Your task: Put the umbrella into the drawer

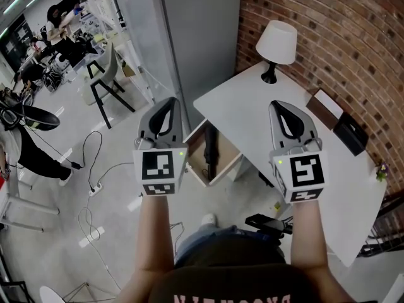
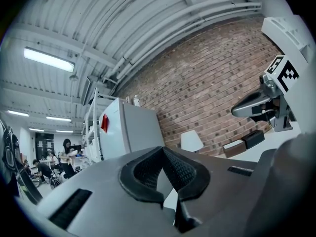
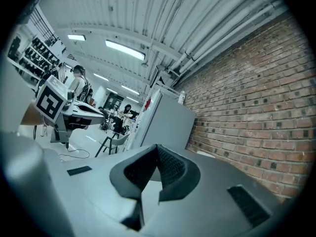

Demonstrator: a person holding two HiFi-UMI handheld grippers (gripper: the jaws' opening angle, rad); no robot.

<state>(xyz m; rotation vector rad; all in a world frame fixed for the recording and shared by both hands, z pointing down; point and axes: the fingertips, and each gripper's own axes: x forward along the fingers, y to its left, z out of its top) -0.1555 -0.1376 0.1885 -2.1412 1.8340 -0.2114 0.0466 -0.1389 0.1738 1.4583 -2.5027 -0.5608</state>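
Observation:
A dark folded umbrella (image 1: 211, 149) lies inside the open wooden drawer (image 1: 231, 161), which is pulled out from under the white table (image 1: 240, 100). Both grippers are held level in the air above and in front of the drawer, apart from the umbrella. My left gripper (image 1: 169, 101) (image 2: 162, 149) is shut with nothing between its pads. My right gripper (image 1: 282, 105) (image 3: 158, 146) hovers over the table's edge, its pads meeting, and it holds nothing as well. Each gripper shows from the side in the other's view: the right gripper (image 2: 256, 105) and the left gripper (image 3: 74, 112).
A white lamp (image 1: 276, 43), a brown box (image 1: 325, 109) and a black box (image 1: 350, 134) stand on the table by the brick wall (image 1: 328, 17). A grey cabinet (image 1: 196, 36) rises behind the drawer. A chair (image 1: 104, 74) and cables (image 1: 88, 163) are on the floor at left.

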